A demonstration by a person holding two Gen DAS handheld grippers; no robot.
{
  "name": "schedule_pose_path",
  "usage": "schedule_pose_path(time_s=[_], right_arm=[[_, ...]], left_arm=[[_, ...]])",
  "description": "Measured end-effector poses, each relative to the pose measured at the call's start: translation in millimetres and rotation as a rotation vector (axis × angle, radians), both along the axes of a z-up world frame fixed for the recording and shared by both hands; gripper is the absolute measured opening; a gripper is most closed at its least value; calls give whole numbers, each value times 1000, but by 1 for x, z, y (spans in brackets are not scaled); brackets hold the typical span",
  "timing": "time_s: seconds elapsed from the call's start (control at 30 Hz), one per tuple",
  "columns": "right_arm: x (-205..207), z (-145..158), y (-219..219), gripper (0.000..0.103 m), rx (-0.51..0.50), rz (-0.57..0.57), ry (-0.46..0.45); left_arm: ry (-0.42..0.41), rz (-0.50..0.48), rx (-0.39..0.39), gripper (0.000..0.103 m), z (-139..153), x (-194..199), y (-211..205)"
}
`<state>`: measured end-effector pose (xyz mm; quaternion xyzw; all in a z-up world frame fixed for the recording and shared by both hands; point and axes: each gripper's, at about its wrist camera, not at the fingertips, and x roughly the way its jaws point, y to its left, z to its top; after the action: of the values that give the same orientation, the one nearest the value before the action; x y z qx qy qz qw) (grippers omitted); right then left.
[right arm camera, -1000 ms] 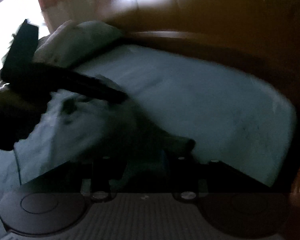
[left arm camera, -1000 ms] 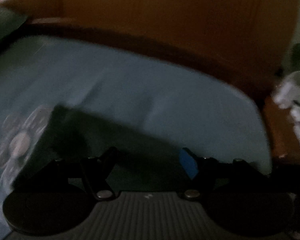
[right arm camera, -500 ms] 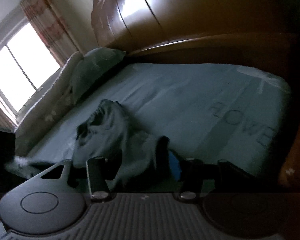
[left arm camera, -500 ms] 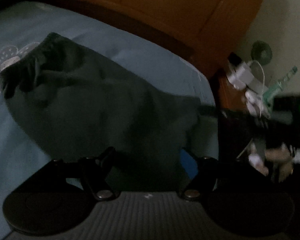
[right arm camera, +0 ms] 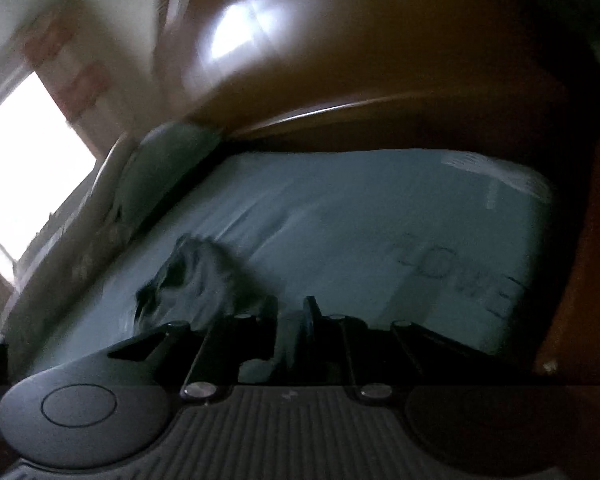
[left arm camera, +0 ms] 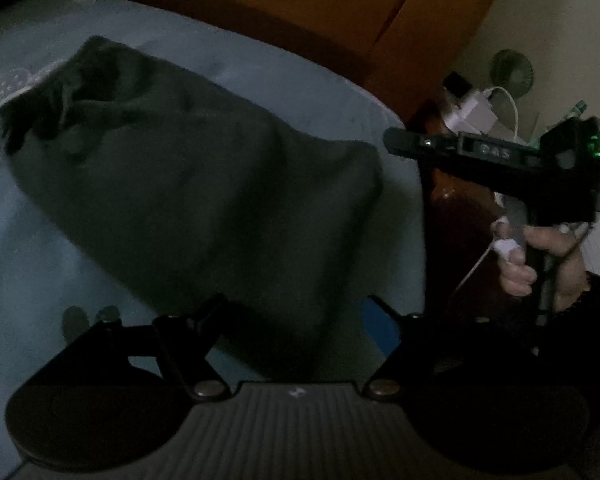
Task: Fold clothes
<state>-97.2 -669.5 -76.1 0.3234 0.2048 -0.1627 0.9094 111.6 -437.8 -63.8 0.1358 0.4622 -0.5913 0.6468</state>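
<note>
I'm working over the bed [left arm camera: 40, 240], where the dark green garment [left arm camera: 204, 200] lies spread just ahead of my left tongs [left arm camera: 296, 312] and runs in between their fingers. Those tongs stand released, pads clear of the cloth, having just widened a little. My right tongs [right arm camera: 292, 320] have just been closing and look nearly clenched, with a strip of cloth between the fingers; whether they truly pinch it I cannot tell. To do this well, I'd keep both hems level and pull taut before laying over. A second ago the left view showed mostly bare sheet; now the garment fills it, and the right tongs show at its right, beside the person's hand [left arm camera: 540, 256].
</note>
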Motion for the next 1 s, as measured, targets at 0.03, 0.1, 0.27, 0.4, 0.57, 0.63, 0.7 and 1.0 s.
schedule_pose_path(time_s=[0.03,0.1,0.27,0.4,0.57,0.63,0.7,1.0], right_arm=[[4,4,6,18,-32,26,14],[10,6,16,24,-65,77,19],[33,0,33,28,-103,163,63],[42,-13,43,30,-115,168,130],[32,-5,55,38,-120,165,116],[29,-4,59,39,-124,166,110],[25,-3,63,39,-116,167,102],[-5,-2,71,40,-70,134,119]], left_arm=[[-14,10,-17,74,7,5,1],[-67,42,-45,75,20,18,0],[-143,157,-75,75,22,63,-20],[-173,256,-22,72,9,95,-37],[-210,294,-149,74,28,118,-62],[-227,308,-196,74,28,125,-78],[-218,309,-223,74,23,131,-96],[-196,289,-84,74,0,152,-150]])
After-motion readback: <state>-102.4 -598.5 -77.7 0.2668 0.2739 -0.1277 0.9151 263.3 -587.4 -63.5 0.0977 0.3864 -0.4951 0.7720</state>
